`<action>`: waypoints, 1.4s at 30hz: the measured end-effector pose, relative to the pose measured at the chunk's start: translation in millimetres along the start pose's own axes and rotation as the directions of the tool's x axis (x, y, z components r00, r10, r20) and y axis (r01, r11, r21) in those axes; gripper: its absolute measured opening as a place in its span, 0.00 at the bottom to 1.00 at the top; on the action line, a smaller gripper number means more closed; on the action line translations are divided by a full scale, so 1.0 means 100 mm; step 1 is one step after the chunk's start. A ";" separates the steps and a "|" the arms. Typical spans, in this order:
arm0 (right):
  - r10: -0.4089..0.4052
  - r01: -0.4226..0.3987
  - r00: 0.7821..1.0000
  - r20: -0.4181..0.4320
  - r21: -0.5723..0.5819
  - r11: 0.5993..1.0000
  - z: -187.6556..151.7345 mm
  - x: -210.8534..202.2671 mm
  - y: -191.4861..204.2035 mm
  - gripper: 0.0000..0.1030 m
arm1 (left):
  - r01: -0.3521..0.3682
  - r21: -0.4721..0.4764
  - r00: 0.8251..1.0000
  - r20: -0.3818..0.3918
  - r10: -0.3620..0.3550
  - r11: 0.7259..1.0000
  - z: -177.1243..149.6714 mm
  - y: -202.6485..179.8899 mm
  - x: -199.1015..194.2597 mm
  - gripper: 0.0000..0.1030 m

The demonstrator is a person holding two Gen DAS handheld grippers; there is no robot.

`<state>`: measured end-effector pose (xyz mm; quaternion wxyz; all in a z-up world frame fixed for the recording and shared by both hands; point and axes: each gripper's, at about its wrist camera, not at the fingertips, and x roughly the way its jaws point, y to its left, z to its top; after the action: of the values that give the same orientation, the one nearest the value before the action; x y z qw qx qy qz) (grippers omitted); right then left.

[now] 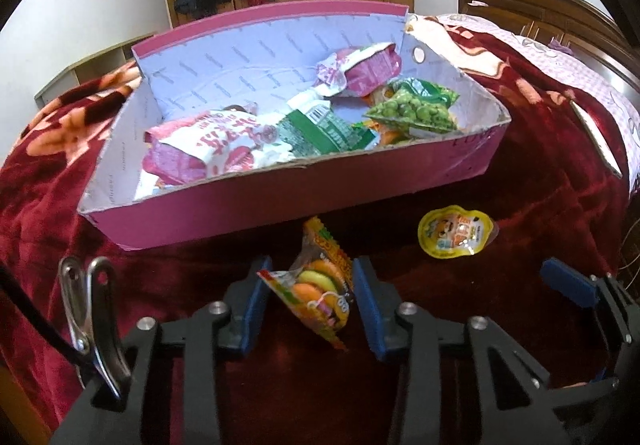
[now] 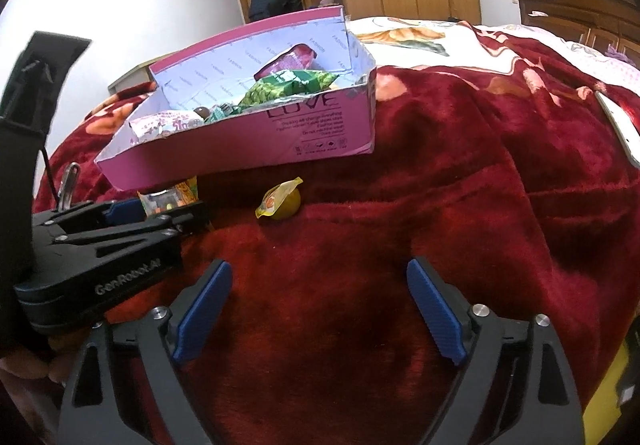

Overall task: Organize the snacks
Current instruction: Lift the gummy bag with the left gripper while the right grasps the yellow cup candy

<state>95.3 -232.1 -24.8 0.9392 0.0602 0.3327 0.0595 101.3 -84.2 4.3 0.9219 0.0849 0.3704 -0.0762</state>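
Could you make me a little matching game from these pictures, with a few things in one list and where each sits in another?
Things:
1. orange burger-print snack packet
2. yellow foil-lidded jelly cup
3. green pea snack bag
4. right gripper

Places or states:
A. inside the pink cardboard box
B. between the left gripper's blue pads
C. wide open, empty
D. loose on the red blanket

Pairs: 1-B, 2-D, 3-A, 4-C
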 end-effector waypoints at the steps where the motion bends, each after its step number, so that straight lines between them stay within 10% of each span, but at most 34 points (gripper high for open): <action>1: 0.000 0.000 1.000 -0.001 -0.004 1.000 0.00 0.00 0.01 0.91 | -0.009 0.005 1.000 0.006 0.009 1.000 0.00 0.01 -0.02 0.38; 16: 0.081 -0.082 0.996 0.031 0.034 0.996 0.14 -0.07 0.05 0.89 | -0.091 -0.005 0.994 0.060 0.091 0.996 -0.13 0.30 -0.07 0.36; 30: 0.087 -0.085 0.996 -0.037 0.052 0.995 0.34 0.33 0.13 0.29 | -0.079 0.001 0.996 0.045 0.079 0.997 -0.12 0.29 -0.02 0.39; 42: 0.120 -0.121 0.992 0.033 0.052 0.991 0.25 0.18 0.12 0.25 | -0.021 -0.038 0.996 0.083 0.024 0.999 -0.11 0.42 -0.23 0.27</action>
<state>123.7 -219.2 -14.8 0.9368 0.1065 0.3160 0.1061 85.9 -38.8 16.5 0.9387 0.0686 0.3320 -0.0622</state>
